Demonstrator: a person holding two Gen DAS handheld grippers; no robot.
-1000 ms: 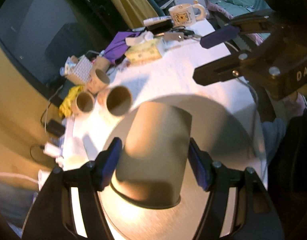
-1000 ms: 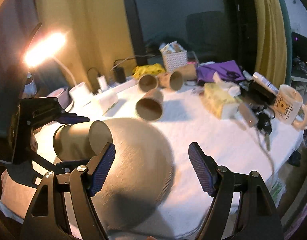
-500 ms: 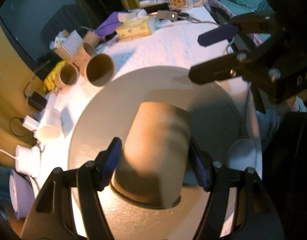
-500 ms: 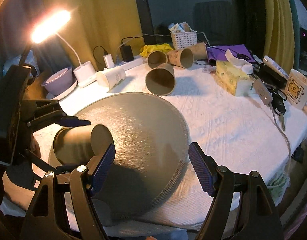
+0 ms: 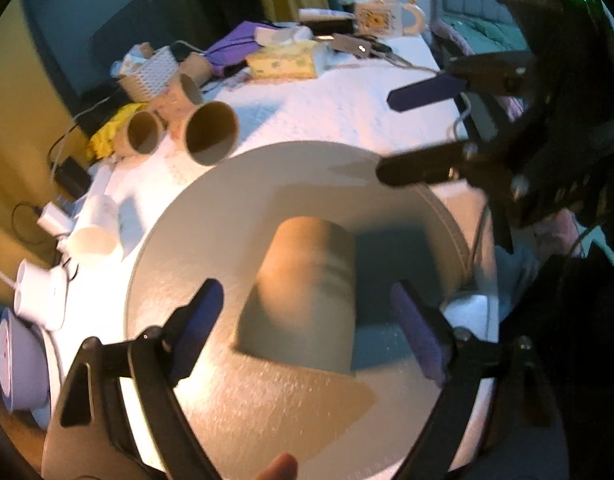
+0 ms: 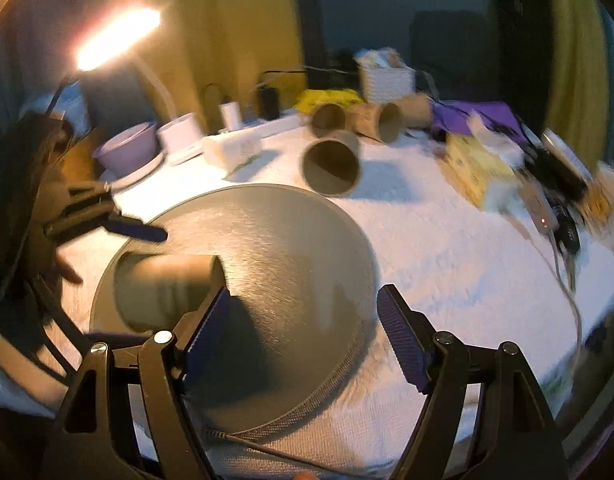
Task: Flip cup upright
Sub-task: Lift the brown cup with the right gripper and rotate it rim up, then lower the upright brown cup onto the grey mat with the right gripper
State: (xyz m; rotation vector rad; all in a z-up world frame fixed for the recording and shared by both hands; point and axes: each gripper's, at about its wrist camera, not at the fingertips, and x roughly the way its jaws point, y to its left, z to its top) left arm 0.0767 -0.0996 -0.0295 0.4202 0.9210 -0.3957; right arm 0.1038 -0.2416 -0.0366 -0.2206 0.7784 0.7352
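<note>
Brown paper cup (image 5: 303,292) sits between your left gripper (image 5: 307,328) pads on the round grey mat (image 5: 211,248), its closed base pointing away from you; whether it lies on its side or stands mouth-down, you cannot tell through the blur. Your left jaws are spread wide and touch nothing, a gap showing on both sides of the cup. Your right gripper (image 6: 303,332) hovers beside the mat's near edge, equally wide apart and empty, likely kept clear as a spare. Beyond the mat, more paper cups (image 5: 211,132) lie tipped over near a white basket (image 5: 151,74).
</note>
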